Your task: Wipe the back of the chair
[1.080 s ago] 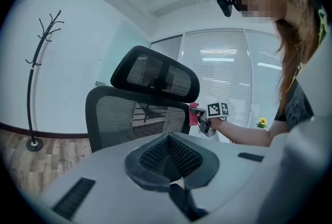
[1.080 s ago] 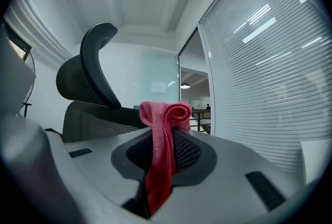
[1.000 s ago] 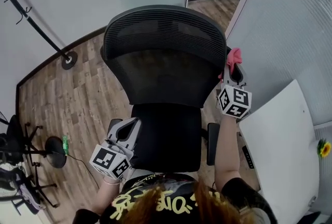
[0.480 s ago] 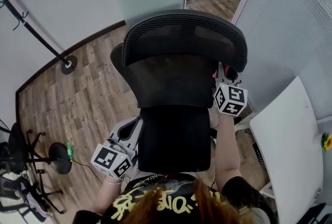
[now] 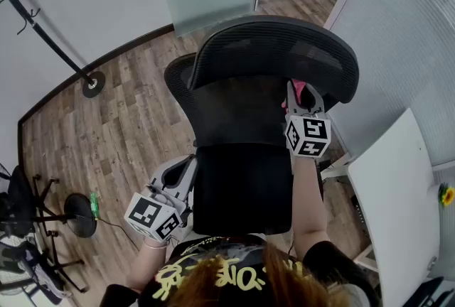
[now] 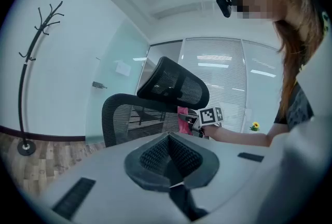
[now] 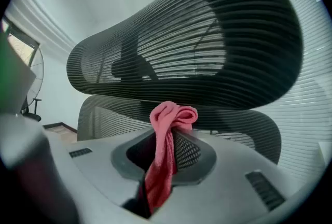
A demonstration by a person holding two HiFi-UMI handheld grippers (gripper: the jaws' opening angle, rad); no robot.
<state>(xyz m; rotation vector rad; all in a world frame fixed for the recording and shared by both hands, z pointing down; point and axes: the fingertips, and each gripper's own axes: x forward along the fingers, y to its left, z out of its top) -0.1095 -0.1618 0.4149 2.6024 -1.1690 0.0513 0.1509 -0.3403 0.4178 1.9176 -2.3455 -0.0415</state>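
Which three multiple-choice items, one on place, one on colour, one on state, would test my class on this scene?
1. Where is the right gripper? A at the chair back, below the headrest; B on the floor; C on the desk.
2. What colour is the cloth? A blue; B pink; C white.
3. How are the left gripper's jaws? A wide apart; B shut on the cloth; C together, empty.
Answers: A, it sits under the headrest; B, pink fabric between the right jaws; C, pads meet, nothing between.
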